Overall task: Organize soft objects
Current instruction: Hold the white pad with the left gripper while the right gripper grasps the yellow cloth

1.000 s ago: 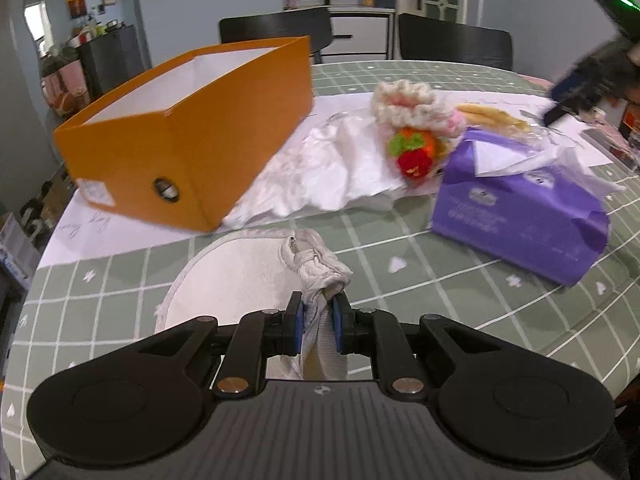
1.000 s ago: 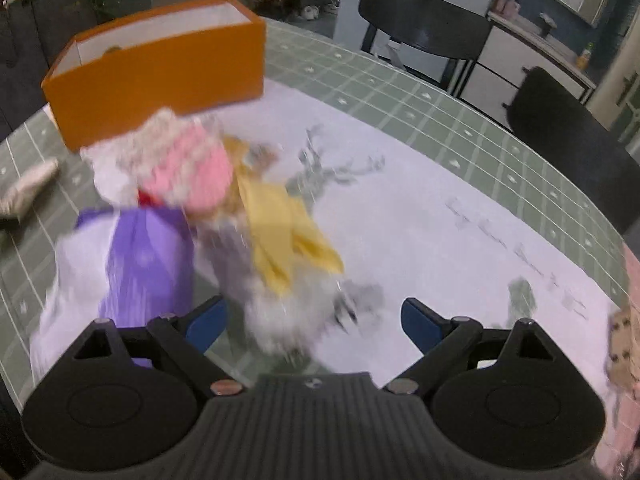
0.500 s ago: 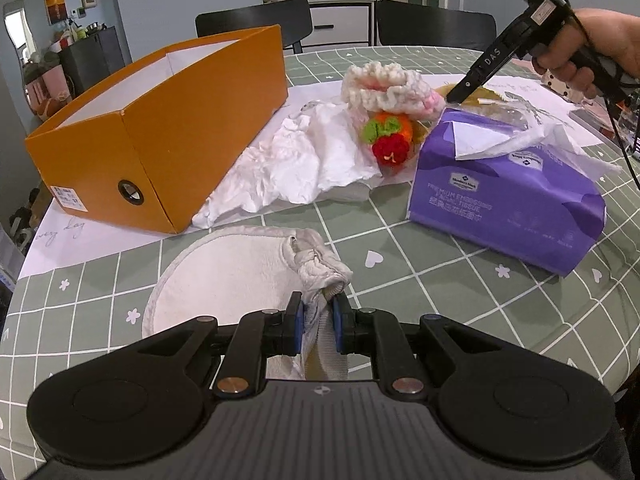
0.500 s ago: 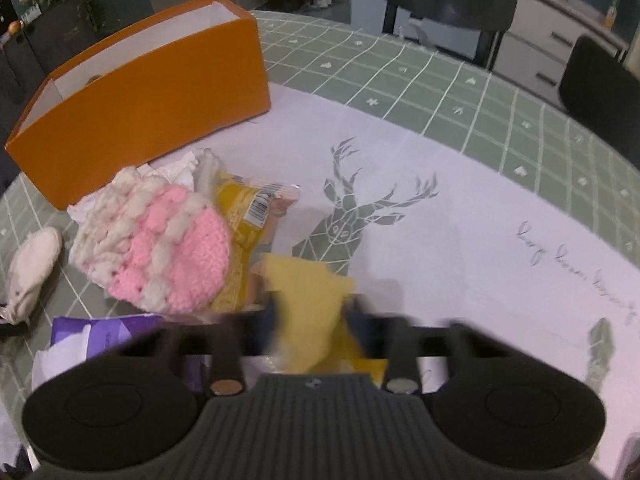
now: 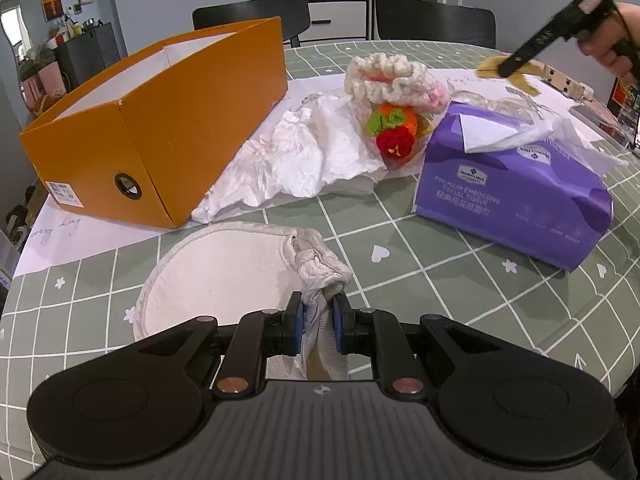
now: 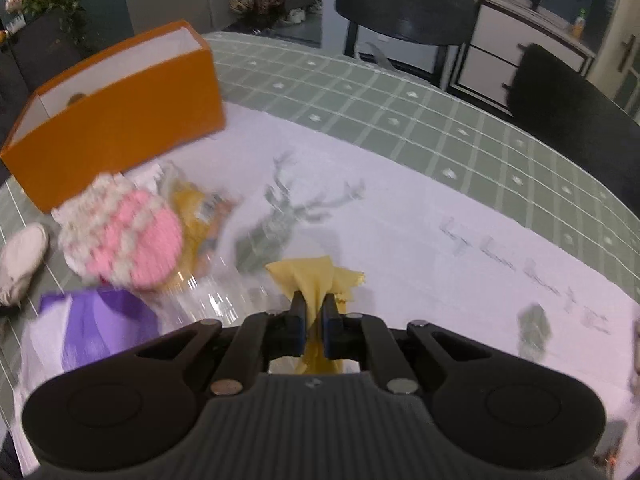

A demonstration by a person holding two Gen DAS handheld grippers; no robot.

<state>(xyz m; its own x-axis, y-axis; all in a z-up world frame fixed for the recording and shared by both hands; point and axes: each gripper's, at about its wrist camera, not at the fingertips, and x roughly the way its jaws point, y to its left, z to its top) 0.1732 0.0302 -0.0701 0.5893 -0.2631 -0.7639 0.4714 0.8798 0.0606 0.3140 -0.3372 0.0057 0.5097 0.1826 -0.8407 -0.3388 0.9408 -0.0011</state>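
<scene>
Green table [image 5: 460, 280], tools gripping cream pad [image 5: 224, 276], yellow cloth [image 6: 312, 280]

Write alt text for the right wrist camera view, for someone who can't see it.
The right hand-held gripper is shut on a yellow cloth above a white deer-print sheet. To its left lie a pink-and-white crocheted hat, a purple tissue pack and an open orange box on the green checked tablecloth.

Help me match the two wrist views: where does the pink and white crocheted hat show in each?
Left wrist: crocheted hat, upper centre, behind the purple tissue pack.
Right wrist: hat, left of centre, blurred.
Shared landmark: orange box.
</scene>
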